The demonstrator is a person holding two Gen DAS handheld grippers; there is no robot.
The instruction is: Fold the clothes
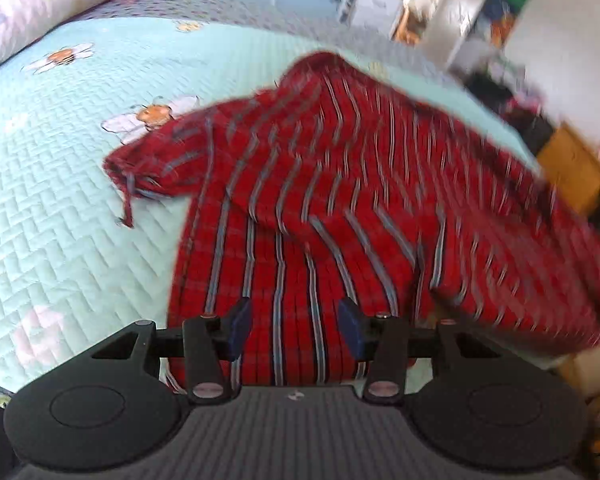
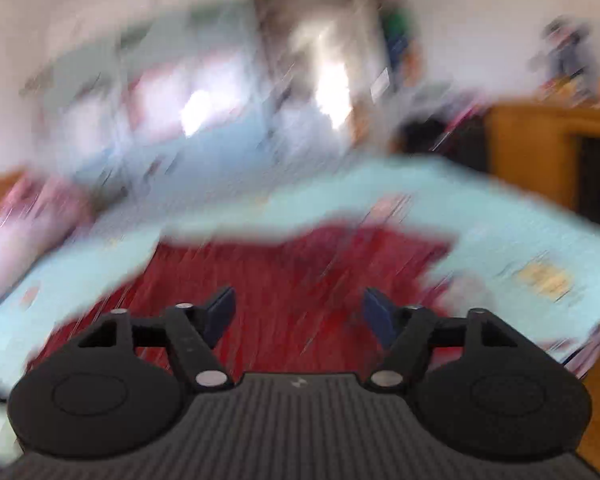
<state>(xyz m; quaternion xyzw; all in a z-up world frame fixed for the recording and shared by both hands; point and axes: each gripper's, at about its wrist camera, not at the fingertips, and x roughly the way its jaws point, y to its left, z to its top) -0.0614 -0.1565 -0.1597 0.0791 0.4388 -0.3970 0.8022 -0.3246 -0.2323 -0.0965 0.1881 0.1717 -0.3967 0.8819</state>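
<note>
Red striped shirt (image 1: 320, 208) lies rumpled on the quilted bedspread (image 1: 60, 200), its sleeve toward 9 o'clock, so left gripper (image 1: 296, 328) and right gripper (image 2: 298, 314) hover spread, pinching nothing, likely seeking hem edges.

I stood over a bed (image 1: 60, 208) covered with a pale mint quilt (image 2: 532, 240) stitched in zigzags and printed with bees. A flowered pillow (image 1: 28, 12) lay at its far corner. Beyond stood a white shelf unit (image 1: 472, 12) crammed with blurred colourful things, a wooden cabinet (image 2: 532, 148), white walls (image 2: 480, 20) and bright daylight.
</note>
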